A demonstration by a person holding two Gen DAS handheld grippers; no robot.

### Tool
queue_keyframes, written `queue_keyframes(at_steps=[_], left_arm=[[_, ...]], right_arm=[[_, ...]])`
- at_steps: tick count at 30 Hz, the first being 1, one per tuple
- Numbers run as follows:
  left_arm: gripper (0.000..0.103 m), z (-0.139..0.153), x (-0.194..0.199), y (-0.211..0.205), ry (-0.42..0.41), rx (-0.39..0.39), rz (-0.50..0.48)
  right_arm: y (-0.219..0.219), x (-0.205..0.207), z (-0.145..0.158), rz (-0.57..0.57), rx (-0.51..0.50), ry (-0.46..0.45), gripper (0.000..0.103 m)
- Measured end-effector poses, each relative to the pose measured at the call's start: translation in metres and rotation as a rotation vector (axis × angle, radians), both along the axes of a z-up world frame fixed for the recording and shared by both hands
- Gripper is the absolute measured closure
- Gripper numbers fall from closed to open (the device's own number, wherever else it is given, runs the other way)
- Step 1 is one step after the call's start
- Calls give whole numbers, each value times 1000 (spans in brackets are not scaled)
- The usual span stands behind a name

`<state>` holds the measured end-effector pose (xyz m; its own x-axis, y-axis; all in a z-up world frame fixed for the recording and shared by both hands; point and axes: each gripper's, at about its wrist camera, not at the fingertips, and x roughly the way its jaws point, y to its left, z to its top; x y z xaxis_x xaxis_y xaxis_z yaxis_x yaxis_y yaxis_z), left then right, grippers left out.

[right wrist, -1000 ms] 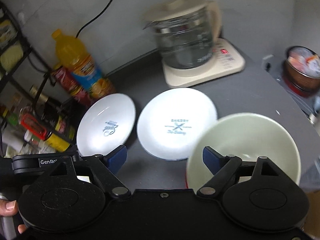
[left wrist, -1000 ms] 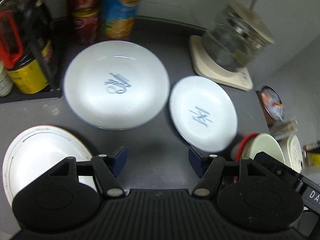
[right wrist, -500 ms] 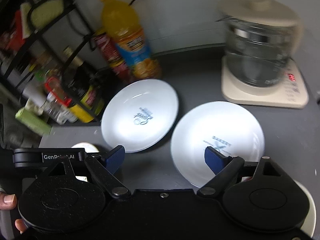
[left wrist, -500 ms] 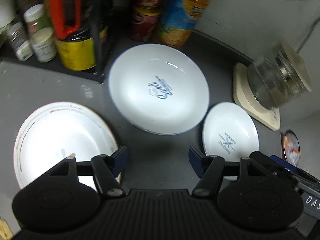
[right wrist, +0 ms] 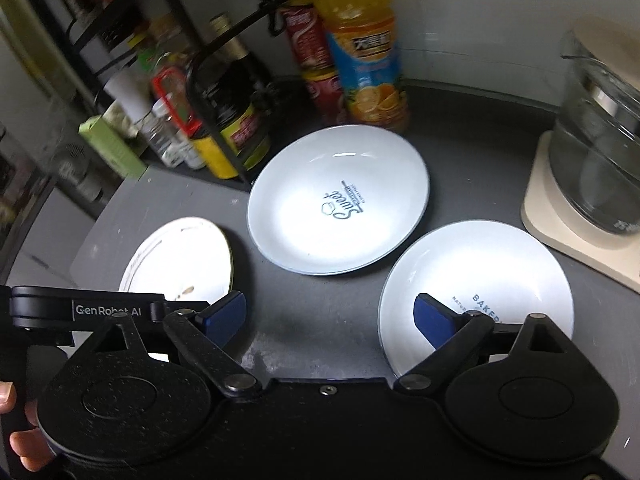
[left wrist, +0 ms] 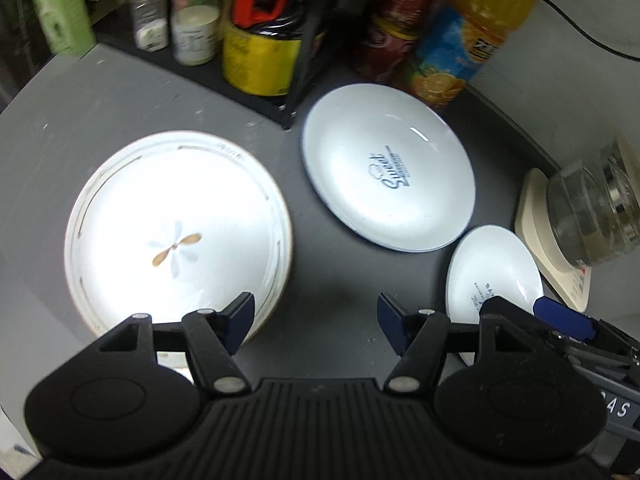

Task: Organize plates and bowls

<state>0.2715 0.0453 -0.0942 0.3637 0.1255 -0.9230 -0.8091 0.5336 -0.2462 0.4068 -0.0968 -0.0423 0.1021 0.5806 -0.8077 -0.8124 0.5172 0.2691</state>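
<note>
Both claws are gaping, gripping nothing. Left gripper [left wrist: 316,322] is hanging low centre, gold-rimmed plate [left wrist: 176,236] sitting at frame left, "Sweet" plate [left wrist: 388,176] upper centre. Right gripper [right wrist: 330,316] is hovering with the "Bakery" plate [right wrist: 476,280] at lower right. Judgement: straddle one rim edge-on, close firmly, lift level before stacking.

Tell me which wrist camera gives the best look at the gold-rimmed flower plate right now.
The left wrist view. The gold-rimmed flower plate is nearly whole there, rim and centre flower visible, only its near edge behind the left gripper. In the right wrist view the plate sits small at the left, partly hidden by the left gripper's body.
</note>
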Motion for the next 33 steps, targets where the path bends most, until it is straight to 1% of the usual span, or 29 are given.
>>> queue_keyframes(at_steps=[5,8,15,18,22,26,33], left_arm=[[37,0,-10,-6,7,5,68],[37,-2,-15,-9,9,-5,104],[37,-7,-18,-3,5,-26,147],[37,-9,-15,3,-6,-33,151],[37,-11,-6,15,-20,-26,132],[38,-11,10,28,-42,-25,101],[44,-11,35,52,-88,-40,49]], right_arm=[[5,-2,-1,73,-13,-23,11],[11,-4,-2,115,-27,-50,9],[22,-1,-6,132,-45,-69,8],[25,3,-8,117,-47,-74,8],[29,9,-10,85,-47,-82,8],[32,18,-14,17,-39,-78,8],[40,37,-26,-113,-31,-35,23]])
